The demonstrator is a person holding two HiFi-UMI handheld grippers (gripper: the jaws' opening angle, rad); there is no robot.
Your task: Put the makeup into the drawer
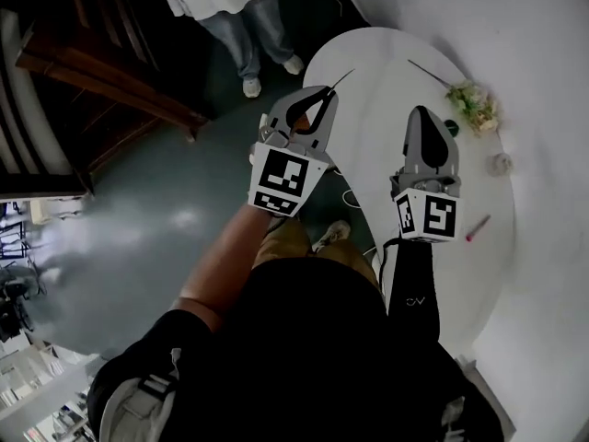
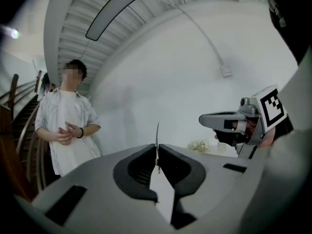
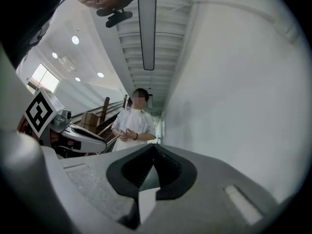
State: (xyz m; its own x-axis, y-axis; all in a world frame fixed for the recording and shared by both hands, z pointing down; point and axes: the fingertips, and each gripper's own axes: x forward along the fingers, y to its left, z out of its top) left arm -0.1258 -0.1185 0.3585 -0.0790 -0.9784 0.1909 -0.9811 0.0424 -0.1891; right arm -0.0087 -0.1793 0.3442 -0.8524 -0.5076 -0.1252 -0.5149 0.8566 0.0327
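Note:
My left gripper (image 1: pixel 324 92) is shut on a thin dark makeup stick (image 1: pixel 342 79) that pokes past its tips, over the floor beside the white table (image 1: pixel 386 63). In the left gripper view the stick (image 2: pixel 157 133) stands upright between the closed jaws (image 2: pixel 157 145). My right gripper (image 1: pixel 421 110) hovers over the table, shut with nothing in it (image 3: pixel 154 146). On the table lie a second thin stick (image 1: pixel 428 74), a red pen-like item (image 1: pixel 478 227), a small round item (image 1: pixel 500 163) and a small dark item (image 1: pixel 451 127). No drawer is in view.
A person (image 1: pixel 230 7) in a white shirt and jeans stands just beyond the table's far end. A dark wooden staircase (image 1: pixel 101 72) runs along the left. A small bunch of flowers (image 1: pixel 474 106) lies on the table. A white wall curves along the right.

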